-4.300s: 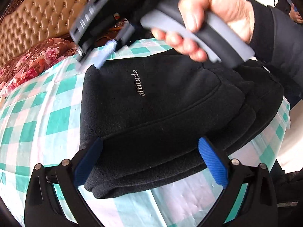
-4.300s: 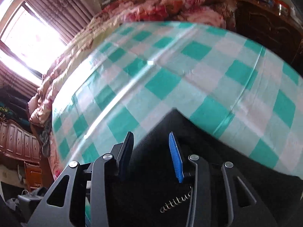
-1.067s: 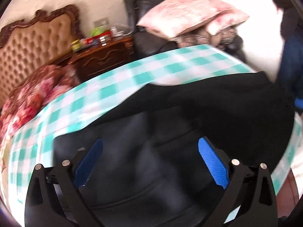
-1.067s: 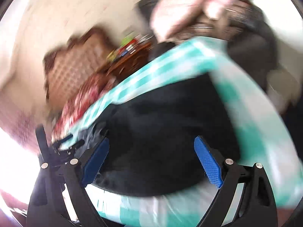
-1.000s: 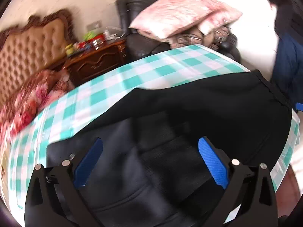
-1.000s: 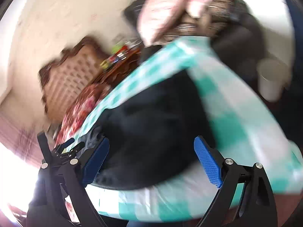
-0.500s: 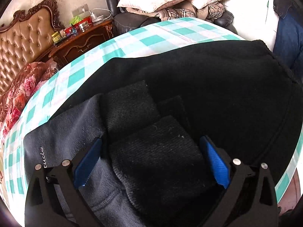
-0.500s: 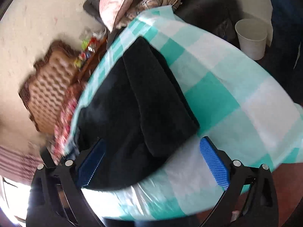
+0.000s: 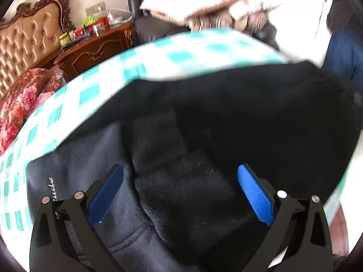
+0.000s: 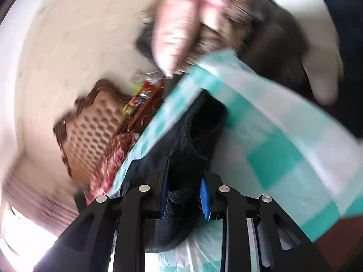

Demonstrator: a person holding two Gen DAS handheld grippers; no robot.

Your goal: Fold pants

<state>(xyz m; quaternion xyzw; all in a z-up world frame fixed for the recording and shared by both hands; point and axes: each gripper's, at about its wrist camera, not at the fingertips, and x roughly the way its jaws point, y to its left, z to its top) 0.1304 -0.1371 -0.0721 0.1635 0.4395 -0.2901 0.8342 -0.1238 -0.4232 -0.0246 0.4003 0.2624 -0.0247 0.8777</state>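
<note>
Black fleece pants (image 9: 249, 113) lie partly folded on the teal-and-white checked tablecloth (image 9: 90, 95), a ribbed cuff on top and pale lettering at the left. My left gripper (image 9: 178, 170) hovers over the cuff, wide open, and its blue pads grip nothing. In the blurred right wrist view, the pants (image 10: 204, 122) run away along the cloth (image 10: 283, 149). My right gripper (image 10: 184, 192) is at their near end, its jaws closing, with a bunch of black fabric pinched between the pads.
A tufted tan headboard (image 9: 29, 36) and a floral quilt (image 9: 18, 104) lie at the left. Behind the table are a dark wooden nightstand (image 9: 95, 47) with small items and pink pillows (image 9: 204, 0) on a dark chair. A person in jeans (image 9: 344, 52) stands at the right.
My right gripper has swung in to the near end of the pants and narrowed from wide open to pinching the fabric. The left gripper has dipped slightly and stays open.
</note>
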